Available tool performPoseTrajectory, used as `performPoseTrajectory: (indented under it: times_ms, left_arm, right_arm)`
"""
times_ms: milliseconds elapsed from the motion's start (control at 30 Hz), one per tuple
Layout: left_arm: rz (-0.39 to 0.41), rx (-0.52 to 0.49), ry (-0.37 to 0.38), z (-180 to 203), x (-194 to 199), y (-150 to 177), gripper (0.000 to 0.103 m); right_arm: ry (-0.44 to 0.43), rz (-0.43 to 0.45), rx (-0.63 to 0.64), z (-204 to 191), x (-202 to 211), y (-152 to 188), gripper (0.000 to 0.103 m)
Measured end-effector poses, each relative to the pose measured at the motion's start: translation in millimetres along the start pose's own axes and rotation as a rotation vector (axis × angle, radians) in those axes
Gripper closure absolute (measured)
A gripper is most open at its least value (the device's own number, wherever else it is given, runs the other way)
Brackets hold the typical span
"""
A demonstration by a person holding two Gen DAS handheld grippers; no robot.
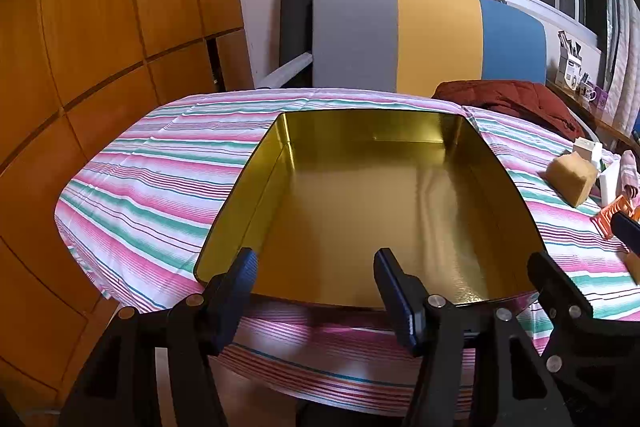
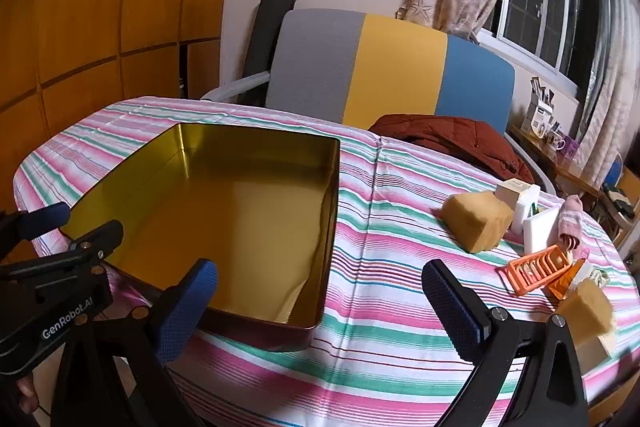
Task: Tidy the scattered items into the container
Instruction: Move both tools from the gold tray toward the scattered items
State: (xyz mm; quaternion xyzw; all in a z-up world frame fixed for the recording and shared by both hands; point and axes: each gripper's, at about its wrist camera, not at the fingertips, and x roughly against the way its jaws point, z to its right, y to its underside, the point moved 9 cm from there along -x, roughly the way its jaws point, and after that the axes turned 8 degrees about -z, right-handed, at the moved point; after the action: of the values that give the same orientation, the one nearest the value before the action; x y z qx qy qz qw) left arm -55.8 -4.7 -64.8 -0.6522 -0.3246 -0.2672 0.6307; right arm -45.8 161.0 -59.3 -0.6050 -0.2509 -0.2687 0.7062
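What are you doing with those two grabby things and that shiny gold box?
A person holds a hand-held gripper in each hand to tidy things into the gold tin, which is empty. The left hand-held gripper hovers at the tin's near edge, holding nothing. The right hand-held gripper is wide open over the striped tablecloth. The sponges, orange rack and white blocks still lie scattered to the right.

Both wrist views, near, share tin [image 1: 372, 187].

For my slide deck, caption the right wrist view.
Open right tongs above striped tablecloth, between empty gold rectangular tin and scattered yellow sponges.
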Motion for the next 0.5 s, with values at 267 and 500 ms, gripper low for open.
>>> performPoseTrajectory:
  times_ms: [267, 500]
  left_arm:
    - [-0.001, 0.000, 0.011, 0.4, -0.7, 1.0, 0.041]
    - [-0.009, -0.007, 0.031, 4.7, -2.1, 1.4, 0.041]
  right_arm:
    - [0.006, 0.001, -0.001, -0.6, 0.3, 0.0, 0.000]
    - [-0.001, 0.005, -0.007, 0.4, -0.1, 0.3, 0.000]
